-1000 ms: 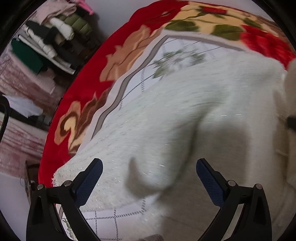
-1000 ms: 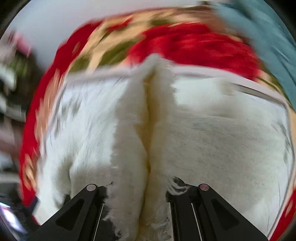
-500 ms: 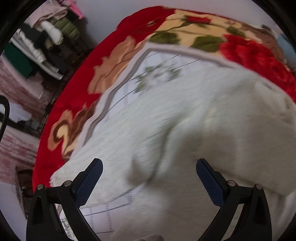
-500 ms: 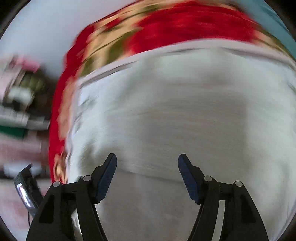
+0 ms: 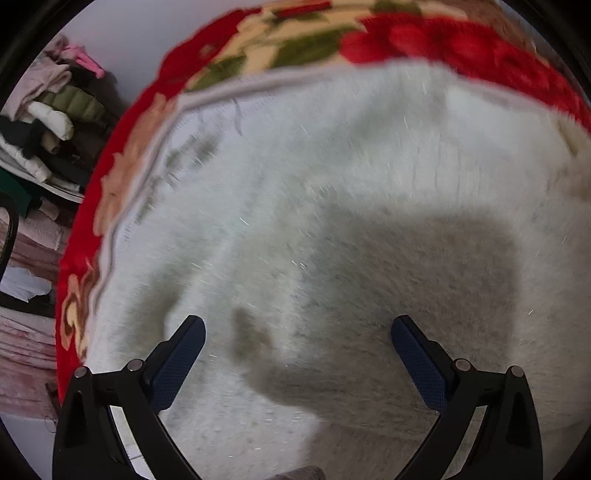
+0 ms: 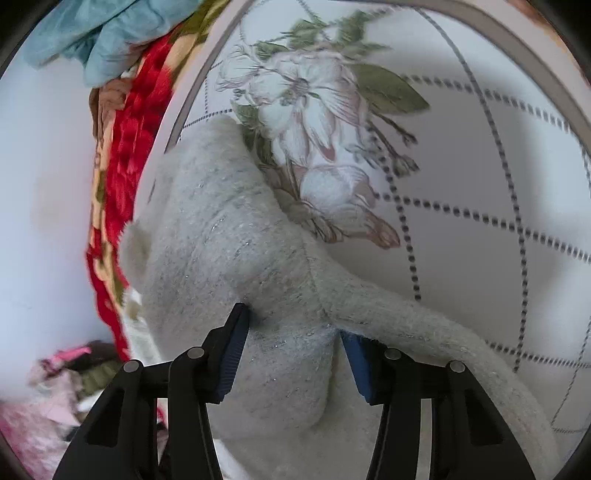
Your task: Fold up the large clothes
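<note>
A large white fuzzy sweater (image 5: 332,206) lies spread over a floral bedspread (image 5: 155,122) and fills most of the left wrist view. My left gripper (image 5: 297,354) is open and empty just above the sweater. In the right wrist view my right gripper (image 6: 291,354) is shut on a thick fold of the sweater (image 6: 221,229), which bunches between the pads and trails right as a sleeve (image 6: 424,325).
The bed's red flowered blanket (image 5: 461,40) borders the white quilted centre (image 6: 480,184). A heap of folded clothes (image 5: 48,125) stands at the left. A blue garment (image 6: 103,33) lies at the upper left in the right wrist view.
My right gripper opened and let the sweater go half a second ago, then turned and closed on a fold of it. My left gripper moved in over the sweater, still open.
</note>
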Demonstrator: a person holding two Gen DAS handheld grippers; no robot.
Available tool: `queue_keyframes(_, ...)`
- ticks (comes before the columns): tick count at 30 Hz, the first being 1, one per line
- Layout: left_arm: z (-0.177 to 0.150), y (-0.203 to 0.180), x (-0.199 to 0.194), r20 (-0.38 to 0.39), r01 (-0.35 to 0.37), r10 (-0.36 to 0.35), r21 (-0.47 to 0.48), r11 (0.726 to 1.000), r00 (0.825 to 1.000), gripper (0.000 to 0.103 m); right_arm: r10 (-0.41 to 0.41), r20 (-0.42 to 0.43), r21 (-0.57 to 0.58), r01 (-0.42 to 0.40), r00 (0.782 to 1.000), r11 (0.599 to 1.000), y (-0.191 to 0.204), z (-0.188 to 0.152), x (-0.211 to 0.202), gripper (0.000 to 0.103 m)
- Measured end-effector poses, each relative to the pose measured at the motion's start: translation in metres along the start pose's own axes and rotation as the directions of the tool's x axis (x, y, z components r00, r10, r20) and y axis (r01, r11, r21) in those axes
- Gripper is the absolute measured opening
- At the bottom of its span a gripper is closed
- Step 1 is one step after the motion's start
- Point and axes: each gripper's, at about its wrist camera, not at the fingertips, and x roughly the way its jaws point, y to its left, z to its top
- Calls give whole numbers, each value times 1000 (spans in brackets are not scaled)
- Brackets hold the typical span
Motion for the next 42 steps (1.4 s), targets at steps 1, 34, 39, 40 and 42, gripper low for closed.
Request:
queue_keyframes(1,-1,-1,3,7,-2,2,-1,1000,1000,103,-51,-1,-44,51,999,998,12,-5,1,54)
queue_keyframes(34,-240,360,67,14,94,-294,-961,261,956,44,-411,36,-654,332,911,679,206,-283,101,83)
queue_keyframes(39,-203,374,58,32,98,-170,-913,396,985,13,-445,232,-658,477,865,583,233,-293,118,85)
queue_keyframes(40,-192,373,49,36,92,-131,-890,446,991,13,-455,279,-660,513,846,549,243,-296,124,89)
queue_keyframes(42,-174,369,33,50,81,-73,-848,524,996,11,-472,388,-652,598,792,466,257,-299,127,96)
